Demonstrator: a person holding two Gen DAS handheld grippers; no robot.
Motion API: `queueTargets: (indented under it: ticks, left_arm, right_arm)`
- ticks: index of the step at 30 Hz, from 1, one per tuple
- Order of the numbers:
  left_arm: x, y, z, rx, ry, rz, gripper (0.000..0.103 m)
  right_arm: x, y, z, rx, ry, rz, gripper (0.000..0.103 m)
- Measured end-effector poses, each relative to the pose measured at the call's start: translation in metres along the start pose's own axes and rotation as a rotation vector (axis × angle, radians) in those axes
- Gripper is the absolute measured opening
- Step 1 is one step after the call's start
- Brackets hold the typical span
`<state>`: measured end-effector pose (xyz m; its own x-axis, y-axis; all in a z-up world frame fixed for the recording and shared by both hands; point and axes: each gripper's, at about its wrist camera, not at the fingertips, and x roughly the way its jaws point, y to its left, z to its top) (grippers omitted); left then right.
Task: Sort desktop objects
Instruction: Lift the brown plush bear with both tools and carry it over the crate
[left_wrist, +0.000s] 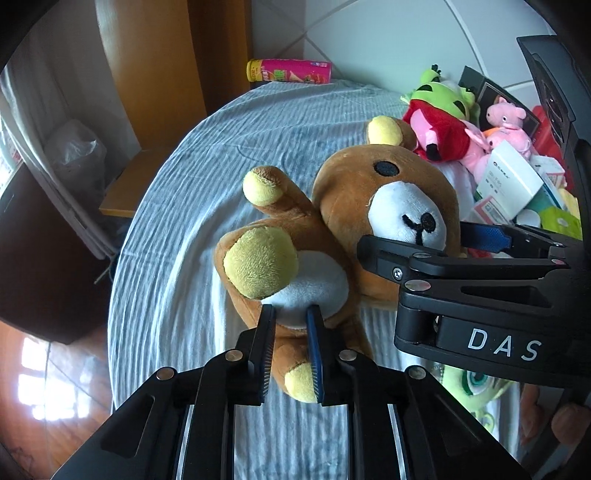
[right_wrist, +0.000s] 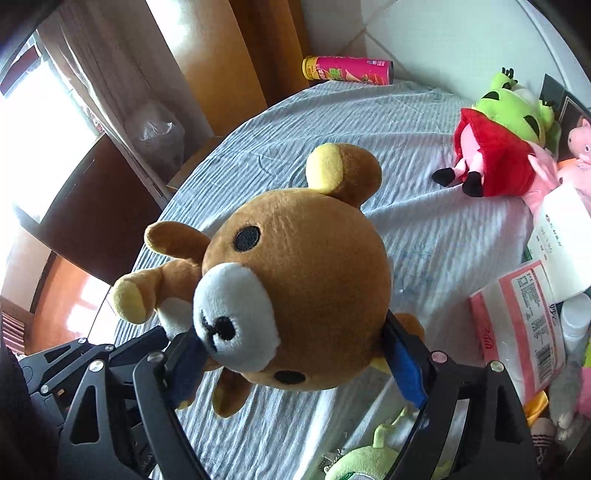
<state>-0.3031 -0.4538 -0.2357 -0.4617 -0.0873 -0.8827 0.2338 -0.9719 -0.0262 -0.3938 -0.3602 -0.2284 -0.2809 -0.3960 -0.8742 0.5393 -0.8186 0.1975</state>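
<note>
- Bear (left_wrist: 332, 229) is off the cloth (left_wrist: 207, 155), held by both grippers; it sits left of the toy pile (left_wrist: 461, 125), nearer than the can (left_wrist: 290, 71) at the far edge.
- Right gripper (right_wrist: 295, 363) is clamped on the bear's head, one blue pad at the muzzle, the other behind the far cheek; the plush bulges between them.
- Left gripper (left_wrist: 291, 354) has its jaws close together around the bear's lower leg and foot; it looks like a pinch on the plush, though actual contact is hard to confirm from here.
- Step in hand, my guess: carry the bear over to the plush group beside the pile.
- To do it well: keep the head grip firm, since soft stuffing can squeeze out of the pads; move both tools together so the body does not stretch or twist.
- Let go with the left first only once the bear rests on something; avoid knocking the red plush (right_wrist: 491, 162) or the boxes (right_wrist: 524, 317) near it.
- Bear's look: brown plush, white muzzle and belly, black round eyes, stitched black nose and mouth, yellow ear linings and paw pads.
- It hangs tilted, head toward the right tool, limbs splayed, one arm pointing up and left.
</note>
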Motion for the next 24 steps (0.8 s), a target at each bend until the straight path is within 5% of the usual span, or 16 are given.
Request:
queueTargets:
  ticks: [1,5,10,13,16,17,20,24]
  left_arm:
    - [0.001,0.001,-0.003,0.003,0.006,0.005,0.022]
    - [0.007,0.008,-0.013,-0.002,0.029,0.037,0.054]
    - [0.016,0.006,-0.018,-0.023,0.056,0.012,0.055]
    - [0.028,0.003,-0.021,-0.025,0.111,0.022,0.077]
    - [0.042,0.003,-0.023,-0.050,0.159,-0.024,0.077]
    - [0.045,0.002,-0.023,-0.047,0.152,-0.028,0.073]
    - [0.051,-0.005,-0.021,-0.025,0.134,-0.046,0.041]
    - [0.046,-0.010,-0.024,-0.006,0.083,-0.014,0.037]
  right_arm:
    - [-0.002,-0.001,-0.001,0.012,0.001,-0.009,0.085]
    - [0.007,-0.023,-0.021,0.148,0.049,0.021,0.085]
    - [0.008,-0.031,-0.034,0.216,0.055,0.025,0.085]
    - [0.010,-0.030,-0.032,0.216,0.055,0.017,0.086]
    - [0.013,-0.030,-0.030,0.205,0.055,0.018,0.087]
    - [0.014,-0.031,-0.029,0.202,0.055,0.022,0.088]
    - [0.016,-0.031,-0.025,0.182,0.055,0.029,0.088]
    - [0.013,-0.029,-0.023,0.139,0.049,0.025,0.085]
